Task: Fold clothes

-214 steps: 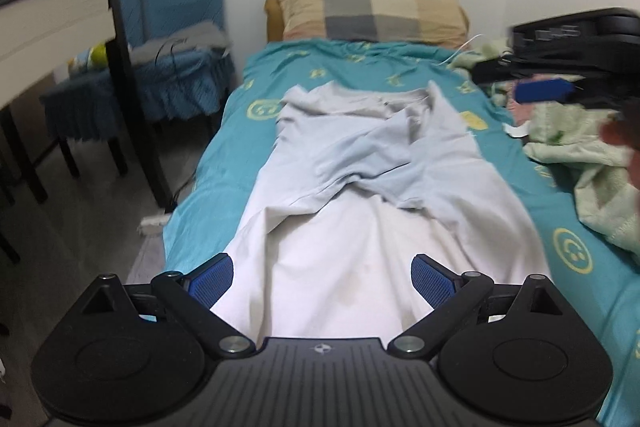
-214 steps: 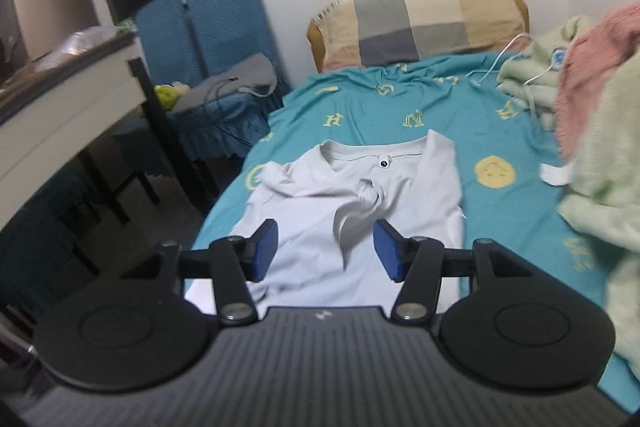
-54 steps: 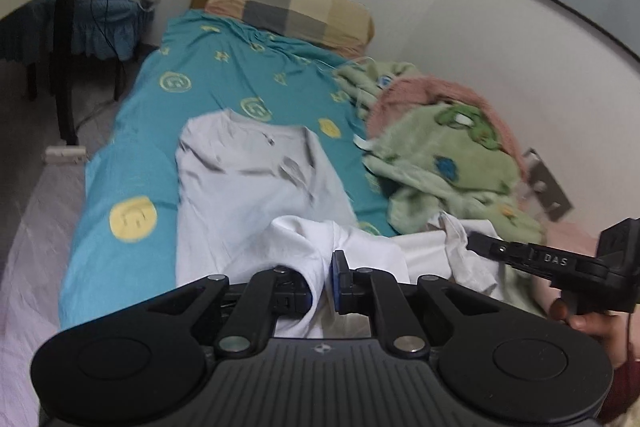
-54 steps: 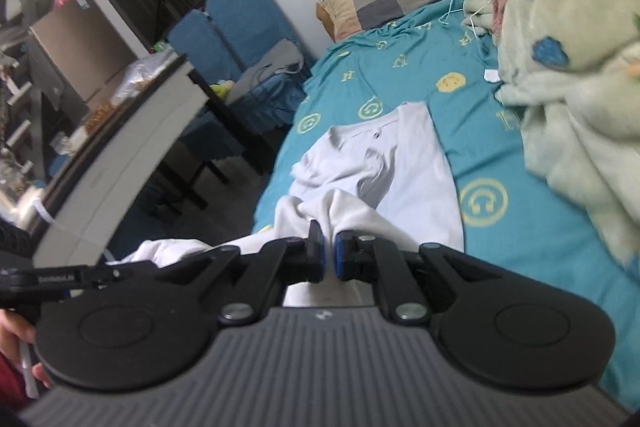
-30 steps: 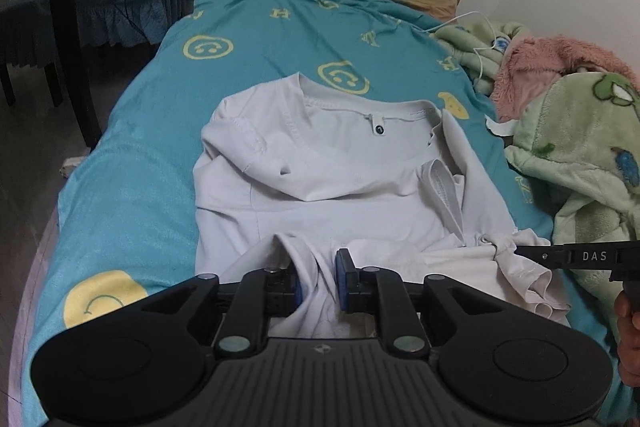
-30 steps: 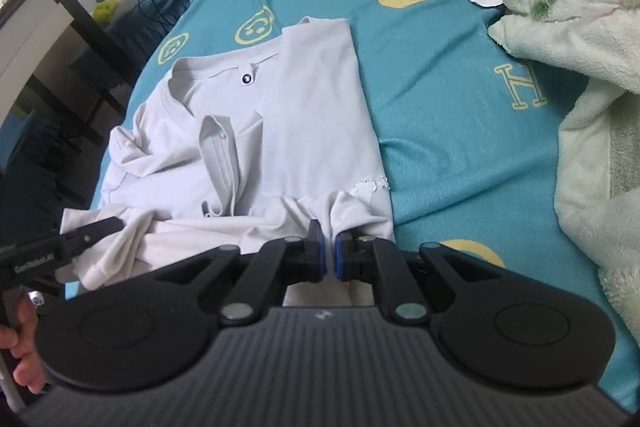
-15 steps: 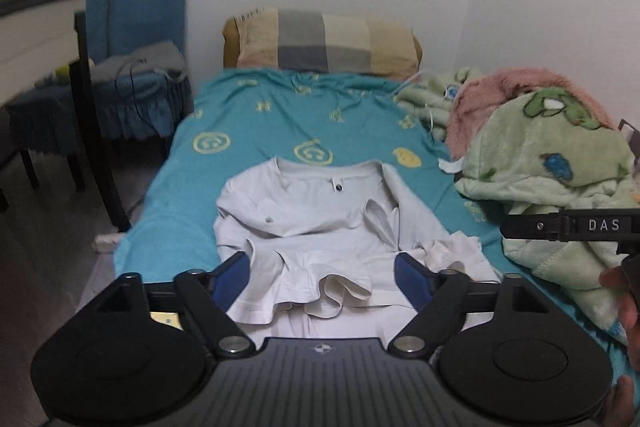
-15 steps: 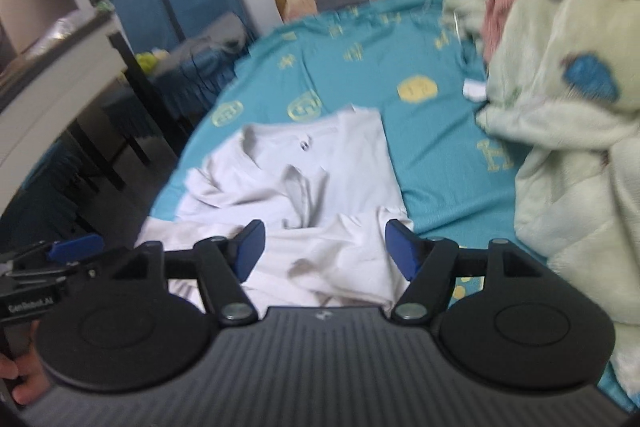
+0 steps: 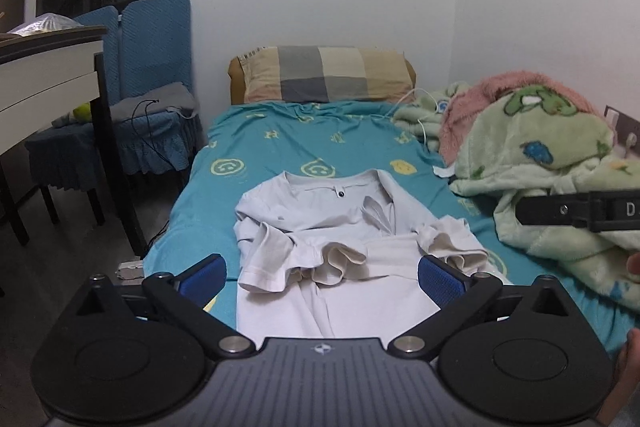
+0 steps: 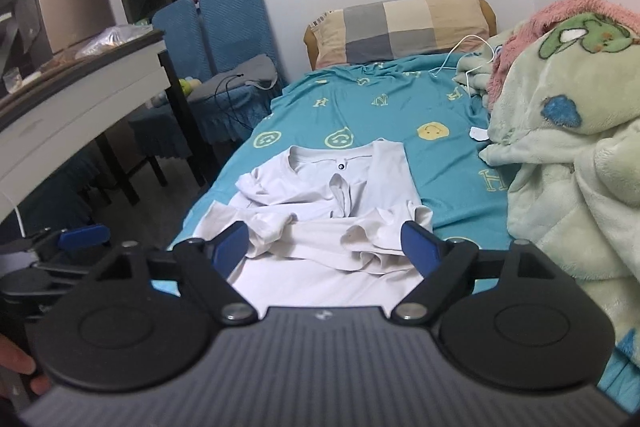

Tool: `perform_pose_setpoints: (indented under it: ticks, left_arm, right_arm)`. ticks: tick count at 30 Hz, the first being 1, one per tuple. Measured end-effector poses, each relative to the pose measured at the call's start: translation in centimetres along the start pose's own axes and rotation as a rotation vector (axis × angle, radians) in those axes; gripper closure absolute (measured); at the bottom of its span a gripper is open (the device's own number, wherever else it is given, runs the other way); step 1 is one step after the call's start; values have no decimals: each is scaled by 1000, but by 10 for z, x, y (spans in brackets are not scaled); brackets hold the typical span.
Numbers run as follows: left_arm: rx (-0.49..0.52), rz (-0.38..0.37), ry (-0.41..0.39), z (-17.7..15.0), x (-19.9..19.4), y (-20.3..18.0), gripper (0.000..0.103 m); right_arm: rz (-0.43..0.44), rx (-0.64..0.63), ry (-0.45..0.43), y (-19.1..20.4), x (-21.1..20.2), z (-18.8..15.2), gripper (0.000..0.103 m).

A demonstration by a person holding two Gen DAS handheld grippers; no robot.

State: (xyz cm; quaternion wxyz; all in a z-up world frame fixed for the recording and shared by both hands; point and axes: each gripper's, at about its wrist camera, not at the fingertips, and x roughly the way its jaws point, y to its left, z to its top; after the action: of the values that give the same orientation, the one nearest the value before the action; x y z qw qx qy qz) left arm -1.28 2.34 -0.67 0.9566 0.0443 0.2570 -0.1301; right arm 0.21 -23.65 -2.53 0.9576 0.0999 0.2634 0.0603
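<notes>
Pale grey cotton, a T-shirt [image 9: 340,227], lies on the teal sheet [image 9: 260,147] straight ahead of both pairs of fingers, collar at the far end, toward the checked pillow [image 9: 324,79]. Its near hem is bunched up in loose ruffles across the chest, and the flat lower part runs back under the fingers of each tool.

Left gripper [image 9: 322,277] has its blue pads spread wide with nothing between them; the shirt's rumpled fold sits just beyond the gap. Right gripper [image 10: 326,247] is likewise spread wide and empty, its pads framing the same ruffled fold from a little further right.

Beyond the right-hand finger of each tool is a heap of green fleece blanket [image 10: 560,147] with pink showing at its far end. Past the left-hand fingers stand a white desk [image 10: 80,115] and blue chairs [image 9: 152,67]
</notes>
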Motion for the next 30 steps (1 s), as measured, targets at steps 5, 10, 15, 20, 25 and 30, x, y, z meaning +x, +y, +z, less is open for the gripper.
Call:
perform_pose_setpoints:
  ticks: [5, 10, 15, 20, 25, 30]
  left_arm:
    - [14, 15, 0, -3, 3, 0, 0]
    - [-35, 6, 49, -3, 14, 8, 0]
    - [-48, 33, 165, -10, 34, 11, 0]
    - [-73, 48, 280, -17, 52, 16, 0]
    - [-139, 24, 346, -22, 63, 20, 0]
    - [-80, 56, 336, -21, 61, 11, 0]
  right_arm:
    - [-36, 8, -5, -3, 5, -1, 19]
    - [-46, 12, -7, -4, 4, -3, 19]
    - [-59, 75, 83, -13, 19, -9, 19]
    - [-20, 270, 236, -38, 41, -23, 19]
    - [49, 519, 339, -61, 54, -42, 19]
    - [67, 604, 383, -64, 60, -52, 19]
